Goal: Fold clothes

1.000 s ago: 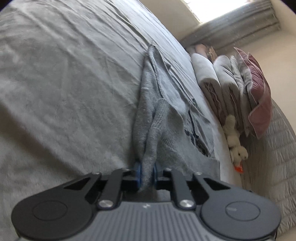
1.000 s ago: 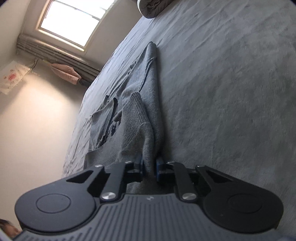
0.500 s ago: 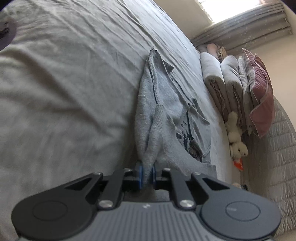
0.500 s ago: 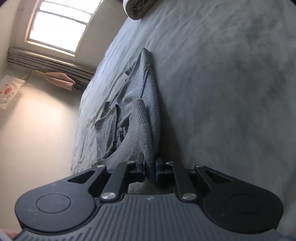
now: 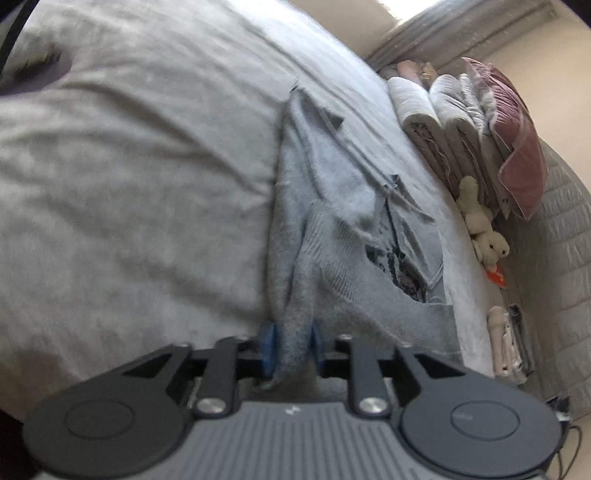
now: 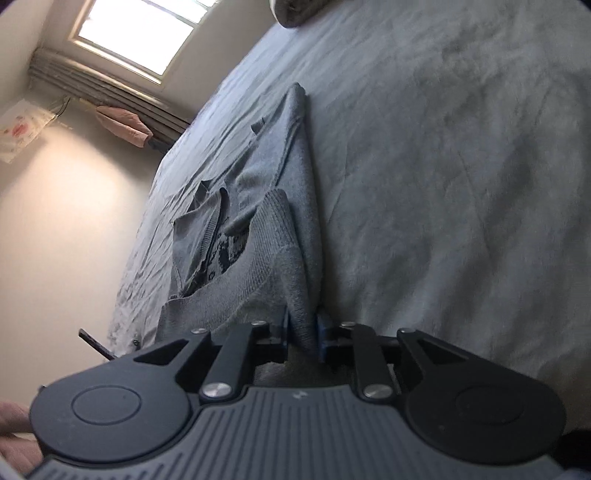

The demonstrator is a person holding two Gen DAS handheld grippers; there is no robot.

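Observation:
A grey knit sweater (image 5: 325,206) with a dark print lies bunched lengthwise on the grey bed (image 5: 129,184). Its near end rises into my left gripper (image 5: 291,347), whose blue pads (image 5: 266,349) are shut on a fold of the knit. The right wrist view shows the same sweater (image 6: 280,221) stretching away across the bed (image 6: 443,147). There my right gripper (image 6: 303,332) is shut on another fold of its near edge. The ribbed hem or cuff lies doubled over just in front of both grippers.
Folded bedding (image 5: 443,122), a pink pillow (image 5: 517,147) and a plush toy (image 5: 480,229) line the quilted headboard. A window (image 6: 136,33) and a pink cloth (image 6: 118,123) are at the far wall. A hand (image 6: 11,435) shows at the lower left.
Both grippers have shifted with the sweater's near end, and the views have tilted. The left pads stand slightly further apart than before, with fabric still between them.

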